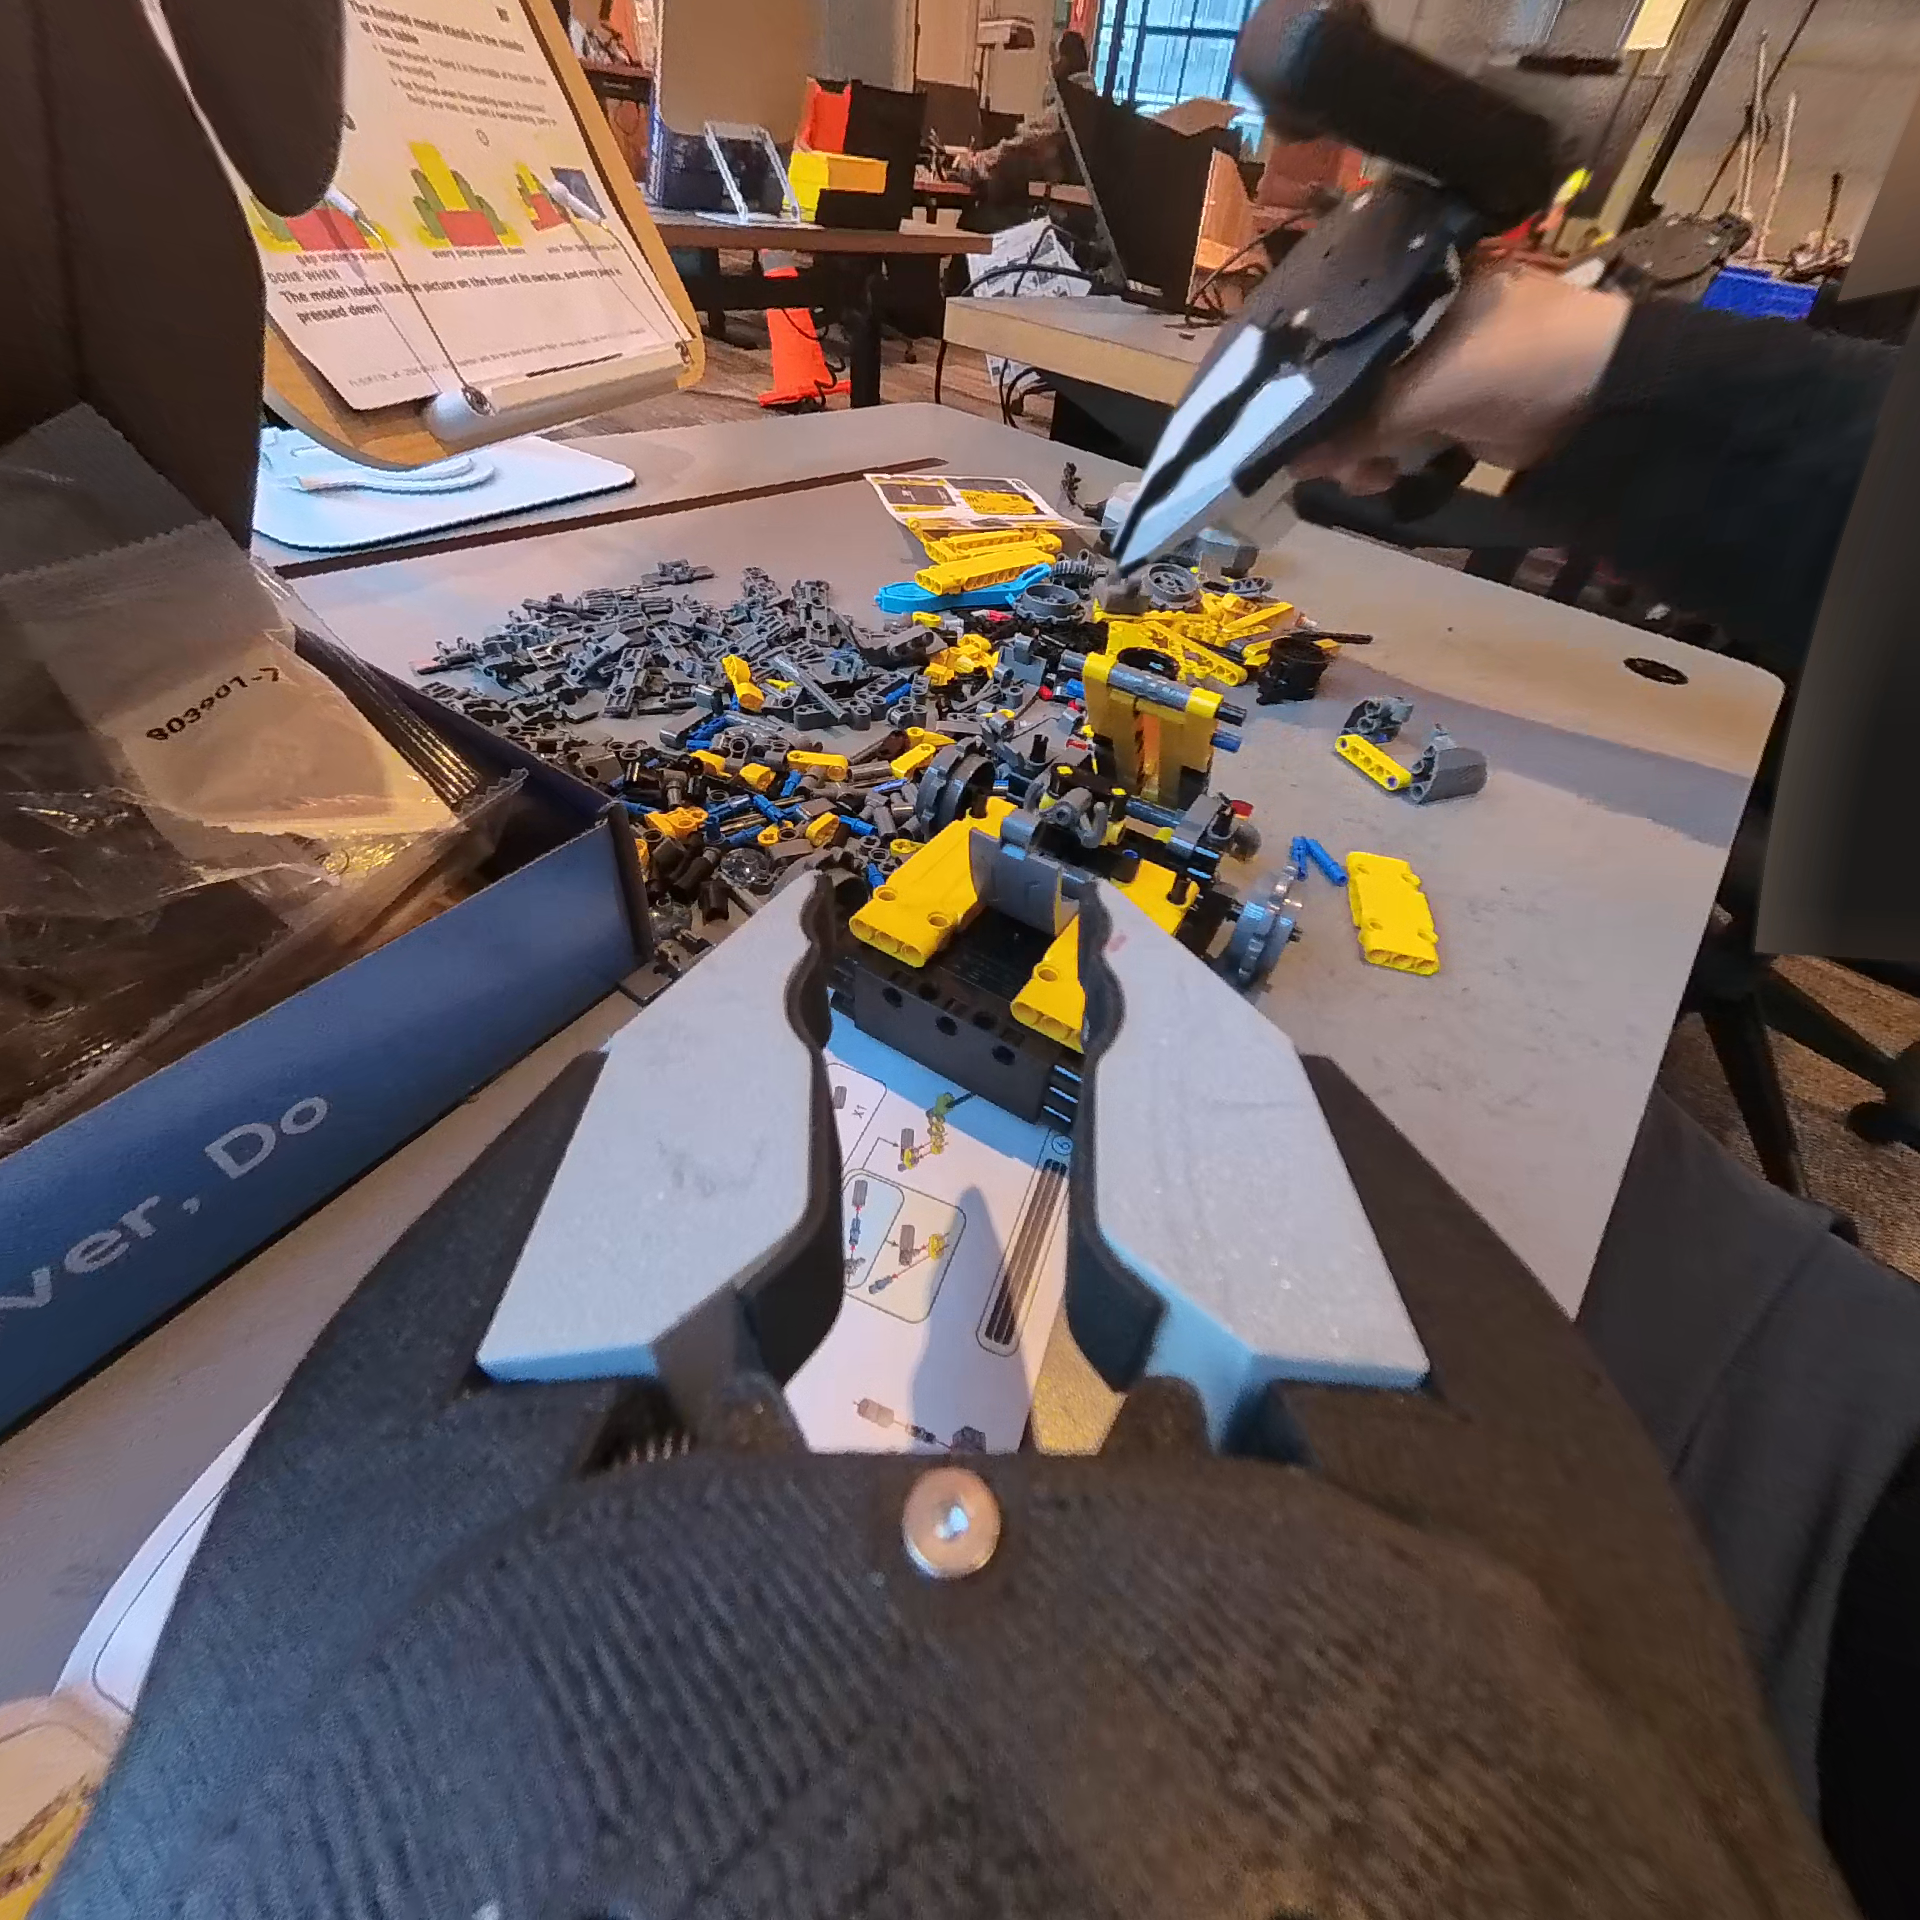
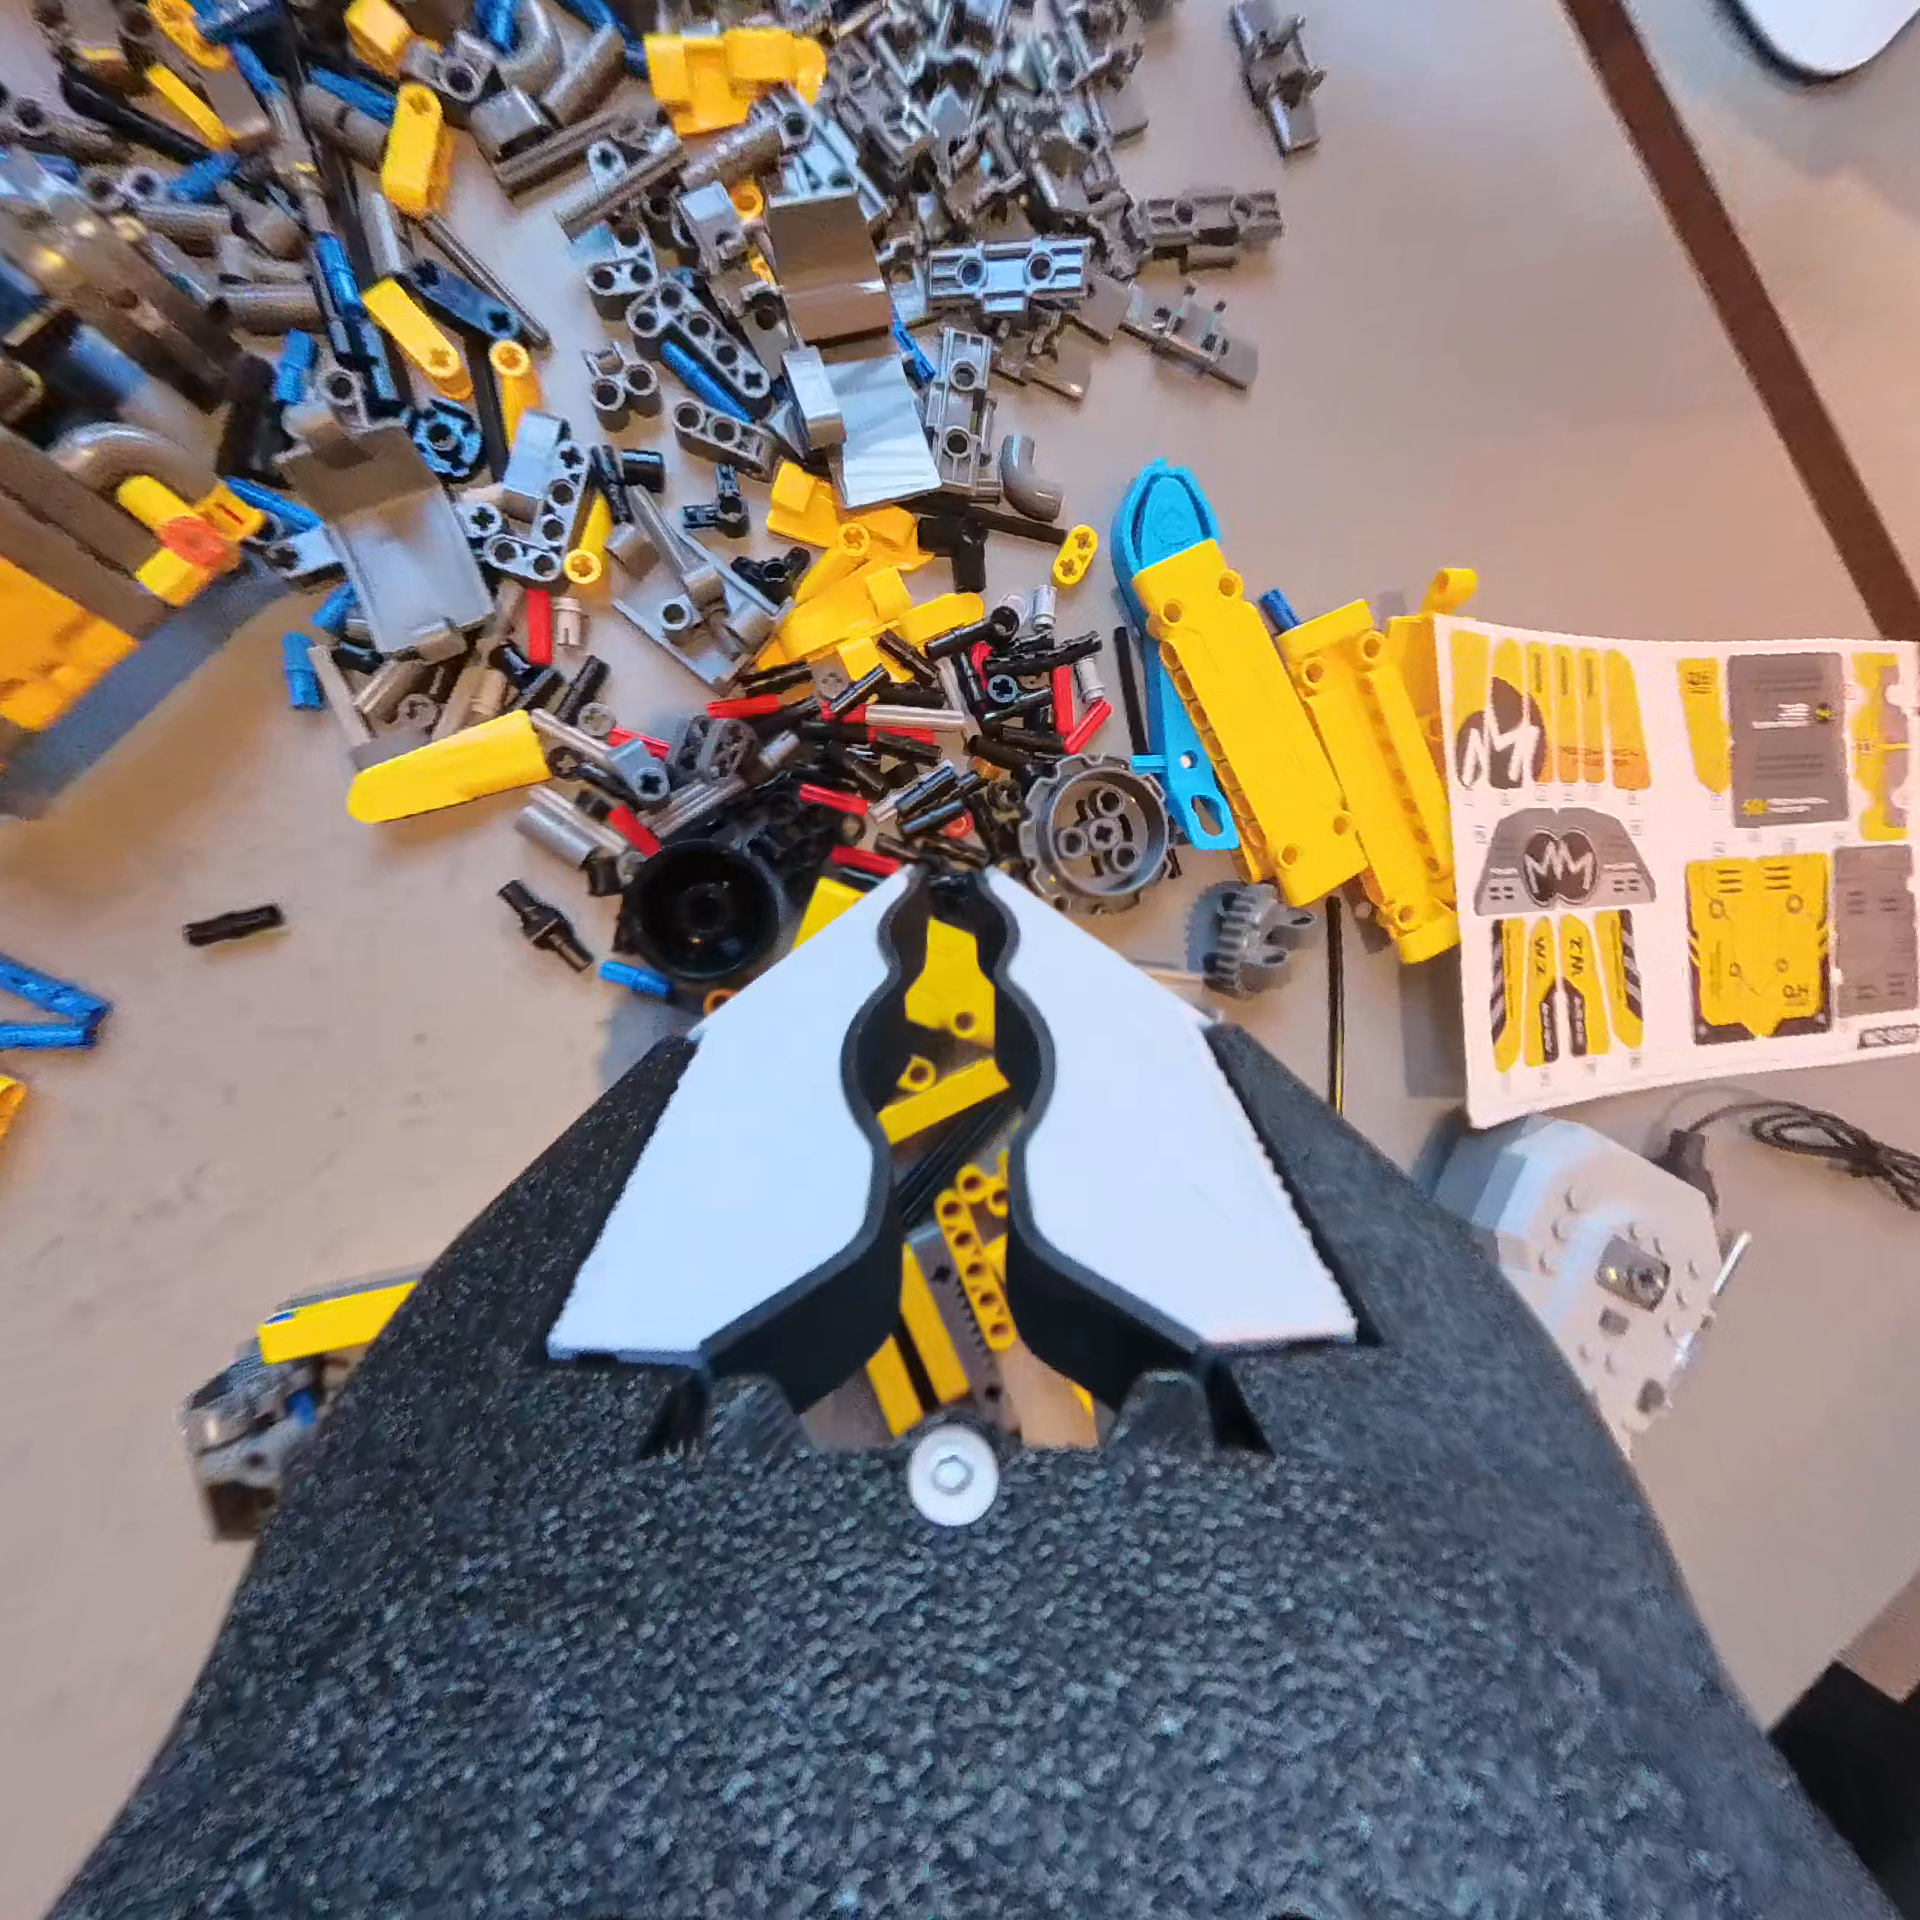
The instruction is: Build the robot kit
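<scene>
A partly built yellow, grey and black brick model stands on the grey table in the left wrist view. My left gripper has a finger on each side of its black base and is shut on it. A wide pile of loose grey, black, blue and yellow pieces lies beyond. My right gripper points down into a cluster of black and red pins, its tips nearly together on a small black pin. It also shows in the left wrist view, held by a hand.
An open blue box with plastic bags sits at the left. An instruction booklet lies under the model. A sticker sheet, a pale grey motor block and a blue tool lie at the right. A stand with a printed sheet is at the back. About 30 centimeters separates my left fingertips from my right. The left gripper is farther from the pale grey motor block, some 50 centimeters, than the right, some 15 centimeters.
</scene>
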`<move>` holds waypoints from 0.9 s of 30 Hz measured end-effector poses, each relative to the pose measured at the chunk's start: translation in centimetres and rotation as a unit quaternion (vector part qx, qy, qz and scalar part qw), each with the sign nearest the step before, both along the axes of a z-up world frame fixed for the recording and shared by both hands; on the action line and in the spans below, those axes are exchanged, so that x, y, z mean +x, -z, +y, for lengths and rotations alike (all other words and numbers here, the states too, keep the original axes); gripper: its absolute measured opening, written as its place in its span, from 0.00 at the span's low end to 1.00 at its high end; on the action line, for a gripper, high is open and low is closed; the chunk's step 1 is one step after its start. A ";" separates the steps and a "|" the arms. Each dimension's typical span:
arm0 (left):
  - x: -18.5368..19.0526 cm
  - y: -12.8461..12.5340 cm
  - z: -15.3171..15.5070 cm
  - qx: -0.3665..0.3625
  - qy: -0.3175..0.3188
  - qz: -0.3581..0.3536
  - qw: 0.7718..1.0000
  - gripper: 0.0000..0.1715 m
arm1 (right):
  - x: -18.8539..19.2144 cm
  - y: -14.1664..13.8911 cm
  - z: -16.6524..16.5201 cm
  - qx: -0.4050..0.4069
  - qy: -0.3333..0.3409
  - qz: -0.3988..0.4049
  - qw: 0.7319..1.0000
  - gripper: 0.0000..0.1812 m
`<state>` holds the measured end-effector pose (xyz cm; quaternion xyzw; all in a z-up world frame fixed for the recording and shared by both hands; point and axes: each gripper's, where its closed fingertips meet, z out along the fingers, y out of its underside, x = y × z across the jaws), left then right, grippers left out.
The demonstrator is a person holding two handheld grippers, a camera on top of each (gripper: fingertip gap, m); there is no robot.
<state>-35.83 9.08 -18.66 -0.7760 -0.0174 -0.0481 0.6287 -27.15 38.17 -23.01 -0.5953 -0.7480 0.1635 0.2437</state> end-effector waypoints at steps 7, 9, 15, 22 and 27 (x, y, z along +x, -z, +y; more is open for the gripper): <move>-0.1 -0.1 -0.1 0.005 0.000 -0.005 1.000 0.26 | -1.5 2.7 -0.2 -0.018 -0.013 -0.040 0.999 0.07; -0.1 -0.2 -0.1 0.006 0.001 -0.006 1.000 0.26 | -1.6 3.2 0.1 -0.006 -0.020 -0.053 0.998 0.09; -0.1 -0.1 -0.1 0.005 0.002 -0.010 1.000 0.26 | -1.9 4.1 0.5 -0.012 -0.027 -0.080 0.996 0.09; -0.1 -0.1 -0.1 0.004 0.003 -0.016 1.000 0.26 | -1.8 3.8 0.1 -0.017 -0.042 -0.070 0.997 0.06; -0.1 -0.1 -0.1 0.005 0.004 -0.017 1.000 0.26 | -1.5 2.3 -0.5 -0.029 -0.044 -0.044 0.998 0.05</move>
